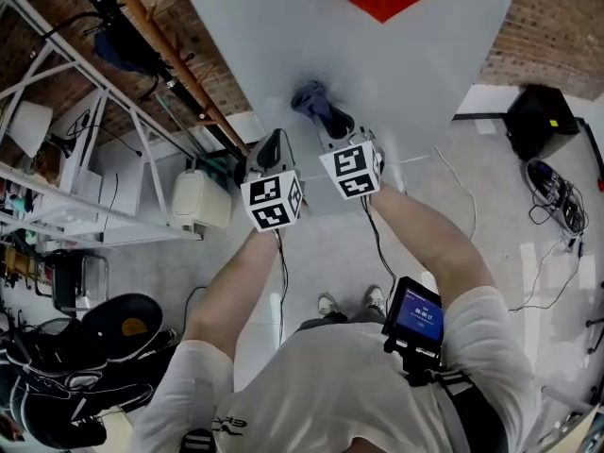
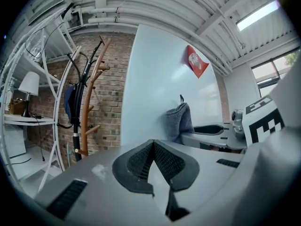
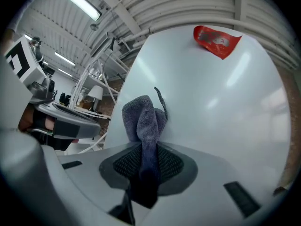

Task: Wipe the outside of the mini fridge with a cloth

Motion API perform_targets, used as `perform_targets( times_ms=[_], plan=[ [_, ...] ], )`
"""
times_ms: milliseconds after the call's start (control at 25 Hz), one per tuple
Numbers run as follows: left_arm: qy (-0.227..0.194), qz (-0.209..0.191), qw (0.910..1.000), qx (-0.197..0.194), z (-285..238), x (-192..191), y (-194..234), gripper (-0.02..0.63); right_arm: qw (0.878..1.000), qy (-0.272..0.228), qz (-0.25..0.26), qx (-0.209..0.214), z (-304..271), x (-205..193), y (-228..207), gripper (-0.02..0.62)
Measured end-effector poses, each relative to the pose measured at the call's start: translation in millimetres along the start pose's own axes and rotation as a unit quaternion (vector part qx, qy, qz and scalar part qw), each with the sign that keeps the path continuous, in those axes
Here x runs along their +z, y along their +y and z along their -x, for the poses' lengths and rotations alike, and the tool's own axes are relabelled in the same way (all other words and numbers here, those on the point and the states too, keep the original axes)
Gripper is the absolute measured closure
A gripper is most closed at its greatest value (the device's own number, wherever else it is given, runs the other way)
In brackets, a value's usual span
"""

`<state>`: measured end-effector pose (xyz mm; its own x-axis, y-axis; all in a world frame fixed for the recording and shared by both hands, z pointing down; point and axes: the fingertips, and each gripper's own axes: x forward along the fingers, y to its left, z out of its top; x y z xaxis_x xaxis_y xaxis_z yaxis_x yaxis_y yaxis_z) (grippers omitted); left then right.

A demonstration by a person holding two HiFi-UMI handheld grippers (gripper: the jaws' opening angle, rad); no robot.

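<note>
Workshop: brick wall (image 2: 110, 102), metal shelving (image 2: 29, 120)

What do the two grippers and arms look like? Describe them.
Left gripper and right gripper: pale grey shells, black textured pads, each topped by a white cube with black square markers. A thin black cable runs from each. Short white sleeves.

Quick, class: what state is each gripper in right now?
Left gripper: closed, holding nothing.
Right gripper: closed on the grey cloth.
</note>
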<state>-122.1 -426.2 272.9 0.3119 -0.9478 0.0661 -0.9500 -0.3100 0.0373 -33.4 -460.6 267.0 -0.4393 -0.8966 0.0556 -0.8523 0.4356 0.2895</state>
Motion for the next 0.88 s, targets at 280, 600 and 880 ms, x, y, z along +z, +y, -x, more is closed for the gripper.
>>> perform_targets(
  times_ms=[280,600,880],
  plan=[
    [0.010,0.003,0.9994,-0.034,-33,-1,-61,0.601,0.999,0.012,-0.012,-0.039,28,-21,-75,0.509],
    [0.010,-0.003,0.9980,-0.062,-61,-2,-147,0.601,0.995,0.029,-0.033,-0.092,81,-52,-176,0.509],
    [0.010,-0.009,0.9970,-0.076,-85,-4,-199,0.601,0.992,0.034,-0.039,-0.117,106,-76,-241,0.509]
  ],
)
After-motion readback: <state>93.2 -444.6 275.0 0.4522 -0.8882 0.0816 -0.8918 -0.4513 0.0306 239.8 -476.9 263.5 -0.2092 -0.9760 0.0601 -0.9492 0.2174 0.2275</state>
